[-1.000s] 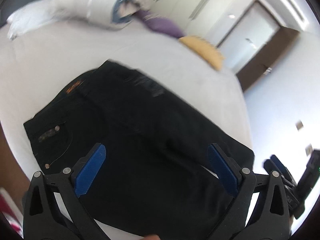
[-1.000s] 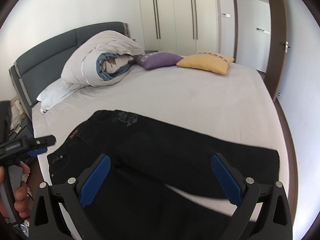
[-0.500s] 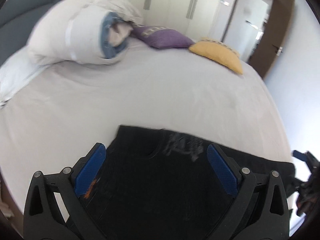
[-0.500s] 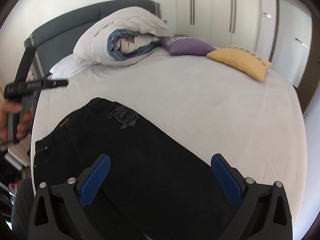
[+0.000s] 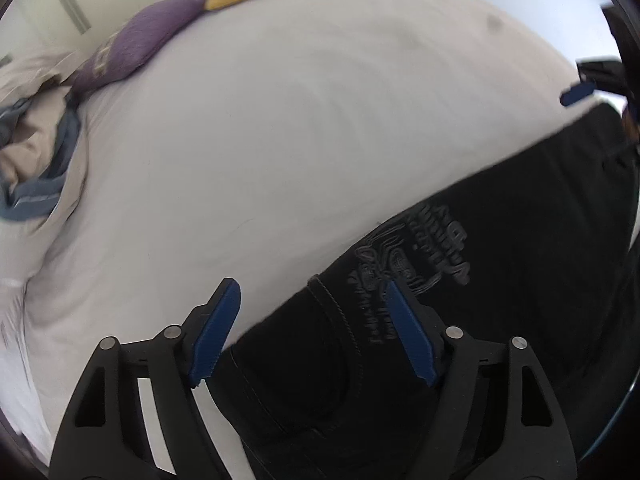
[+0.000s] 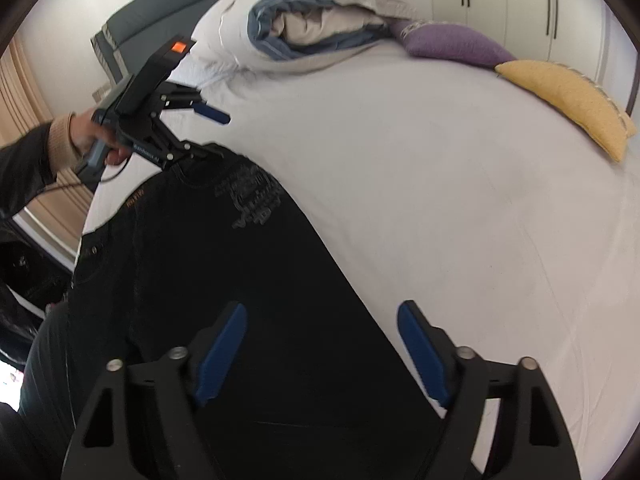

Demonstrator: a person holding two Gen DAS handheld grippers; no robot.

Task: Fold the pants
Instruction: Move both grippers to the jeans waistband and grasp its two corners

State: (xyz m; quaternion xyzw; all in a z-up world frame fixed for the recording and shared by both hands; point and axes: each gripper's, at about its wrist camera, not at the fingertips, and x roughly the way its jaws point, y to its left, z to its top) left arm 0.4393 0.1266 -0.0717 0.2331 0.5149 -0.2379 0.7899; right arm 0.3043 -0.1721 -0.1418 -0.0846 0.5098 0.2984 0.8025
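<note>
The bed (image 6: pixel 440 208), covered by a pale sheet, fills both views and stretches away beyond each claw's fingertips. On it the black pants (image 6: pixel 208 280) lie flat, with the waistband end under the left gripper (image 5: pixel 312 332) and the leg end under the right gripper (image 6: pixel 320 356). A rolled white and blue duvet (image 6: pixel 304 28) sits at the head of the bed, far ahead and to the left of the right claw. Next to it, further right, lie a purple cushion (image 6: pixel 452 44) and then a yellow cushion (image 6: pixel 568 100), both well apart from the pants. The left claw's jaws are apart and closing: the pants' waistband corner lies between its blue fingers (image 5: pixel 216 328), one finger over the sheet and the other over the grey printed logo (image 5: pixel 412 264), neither visibly pressing the cloth. The right claw's jaws are likewise apart and closing, straddling the far edge of the pants, its left finger over the black cloth and its right finger over the sheet. In the right wrist view, a hand (image 6: pixel 92 136) holds the left claw's handle.
</note>
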